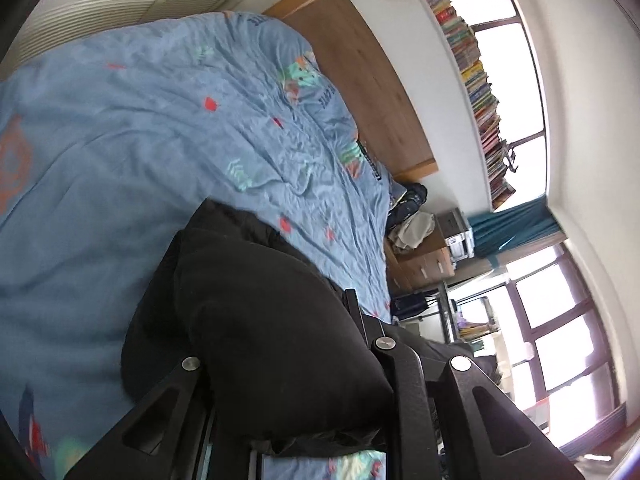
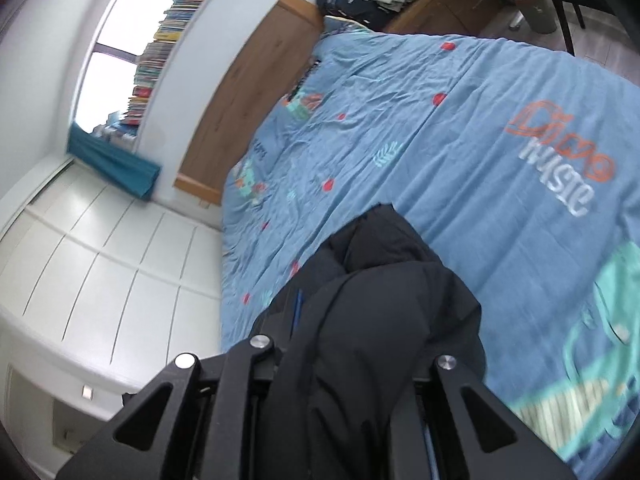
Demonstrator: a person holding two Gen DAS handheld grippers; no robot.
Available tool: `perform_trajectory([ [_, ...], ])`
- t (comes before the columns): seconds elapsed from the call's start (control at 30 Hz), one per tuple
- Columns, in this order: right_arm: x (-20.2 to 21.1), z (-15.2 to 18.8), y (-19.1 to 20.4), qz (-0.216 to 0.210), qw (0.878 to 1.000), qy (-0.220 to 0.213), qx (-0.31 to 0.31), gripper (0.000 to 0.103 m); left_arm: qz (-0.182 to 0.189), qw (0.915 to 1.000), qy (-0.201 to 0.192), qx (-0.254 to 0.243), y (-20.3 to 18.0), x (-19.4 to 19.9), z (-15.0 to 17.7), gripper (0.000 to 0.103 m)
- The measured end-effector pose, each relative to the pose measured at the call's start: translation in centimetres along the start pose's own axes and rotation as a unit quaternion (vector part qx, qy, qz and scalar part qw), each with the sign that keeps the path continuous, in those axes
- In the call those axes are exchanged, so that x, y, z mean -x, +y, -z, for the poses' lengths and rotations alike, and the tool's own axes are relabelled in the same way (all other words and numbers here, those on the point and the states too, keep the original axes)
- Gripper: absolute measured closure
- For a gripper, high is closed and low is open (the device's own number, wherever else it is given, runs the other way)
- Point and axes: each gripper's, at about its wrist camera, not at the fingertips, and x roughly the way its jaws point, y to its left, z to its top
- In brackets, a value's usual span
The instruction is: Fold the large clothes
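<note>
Both the left gripper [image 1: 288,392] and right gripper [image 2: 352,396] pinch the bulky black padded garment [image 1: 256,300] above the blue patterned bedspread [image 1: 120,140], bunched, seemingly mid-fold, most folding apparently remaining.

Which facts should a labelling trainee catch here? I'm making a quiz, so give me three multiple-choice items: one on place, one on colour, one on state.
1. Where does the row of books stand?
A. On the window ledge
B. On the bed
C. On the floor

2. What colour is the garment in the grippers?
A. Red
B. Black
C. White

3. What is the state of the right gripper?
A. Open and empty
B. Shut on the garment
C. Out of view

Answers: 1 A, the books line the ledge in front of the window; 2 B, the fabric is black against the blue bedspread; 3 B, black cloth is bunched between its fingers.
</note>
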Motion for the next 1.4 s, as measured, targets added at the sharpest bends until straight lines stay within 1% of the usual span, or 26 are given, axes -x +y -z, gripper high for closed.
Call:
perform_trajectory([
  [0.1,-4.4,-2.4,-0.2,0.014,1.0,-0.002,-0.007,0.09,-0.006,0.9999,0.01,-0.01,0.4,-4.6,-2.8,0.085],
  [0.13,-5.8,-3.2,-0.6,0.018,1.0,-0.001,-0.014,0.088,-0.011,0.9998,0.014,-0.011,0.7,-5.6,-3.3,0.085],
  [0.23,-9.2,-4.6,-2.2,0.027,0.999,0.007,-0.044,0.087,-0.031,0.9987,0.037,0.014,2.4,-8.9,-4.6,0.083],
  [0.3,-11.2,-5.1,-3.4,0.045,0.997,0.016,-0.061,0.087,-0.045,0.9973,0.052,0.024,3.3,-10.7,-5.0,0.079],
  [0.4,-14.3,-5.5,-4.8,0.077,0.994,0.031,-0.073,0.087,-0.072,0.9936,0.079,0.037,4.8,-13.9,-5.6,0.078],
  [0.57,-18.3,-6.1,-6.9,0.107,0.988,0.057,-0.1,0.086,-0.093,0.9876,0.114,0.055,7.1,-18.0,-6.1,0.076],
  [0.67,-19.8,-6.3,-7.5,0.122,0.984,0.069,-0.106,0.083,-0.104,0.9845,0.128,0.06,7.7,-19.4,-6.1,0.075],
  [0.77,-21.1,-6.4,-7.9,0.132,0.982,0.08,-0.109,0.076,-0.101,0.9829,0.135,0.074,8.2,-19.7,-6.1,0.072],
  [0.8,-21.2,-6.4,-8.0,0.13,0.982,0.08,-0.113,0.07,-0.098,0.9826,0.136,0.08,8.2,-19.5,-6.2,0.07],
  [0.83,-21.2,-6.4,-8.0,0.125,0.982,0.078,-0.117,0.06,-0.093,0.9824,0.137,0.087,8.2,-19.3,-6.4,0.066],
  [0.87,-21.1,-6.5,-8.0,0.116,0.983,0.073,-0.123,0.053,-0.086,0.9827,0.136,0.092,8.0,-18.9,-6.5,0.064],
  [0.9,-20.9,-6.6,-7.9,0.113,0.983,0.07,-0.125,0.041,-0.077,0.9834,0.133,0.096,7.7,-18.4,-6.7,0.057],
  [0.93,-20.6,-6.8,-7.6,0.11,0.984,0.067,-0.126,0.035,-0.068,0.9846,0.127,0.099,7.3,-17.7,-7.0,0.047],
  [0.97,-20.3,-6.9,-7.3,0.109,0.984,0.065,-0.126,0.033,-0.06,0.986,0.119,0.1,6.7,-17.0,-7.4,0.042],
  [1.03,-19.5,-7.4,-6.7,0.104,0.985,0.063,-0.123,0.03,-0.051,0.9881,0.104,0.101,5.7,-15.9,-8.1,0.024],
  [1.1,-18.8,-8.0,-6.1,0.102,0.985,0.059,-0.124,0.026,-0.048,0.9902,0.088,0.097,4.3,-14.7,-9.0,0.019],
  [1.17,-17.9,-8.6,-5.4,0.099,0.985,0.053,-0.127,0.023,-0.053,0.992,0.075,0.086,2.9,-13.6,-9.8,0.017],
  [1.23,-16.9,-9.3,-4.7,0.091,0.986,0.045,-0.136,0.016,-0.055,0.9937,0.064,0.074,1.2,-12.4,-10.5,0.015],
  [1.3,-15.8,-9.8,-3.9,0.084,0.986,0.036,-0.139,0.014,-0.061,0.9949,0.059,0.054,-0.4,-11.5,-10.8,0.014],
  [1.4,-13.7,-10.3,-1.9,0.072,0.99,0.022,-0.121,0.013,-0.088,0.9944,0.057,0.003,-3.2,-10.7,-10.5,0.014],
])
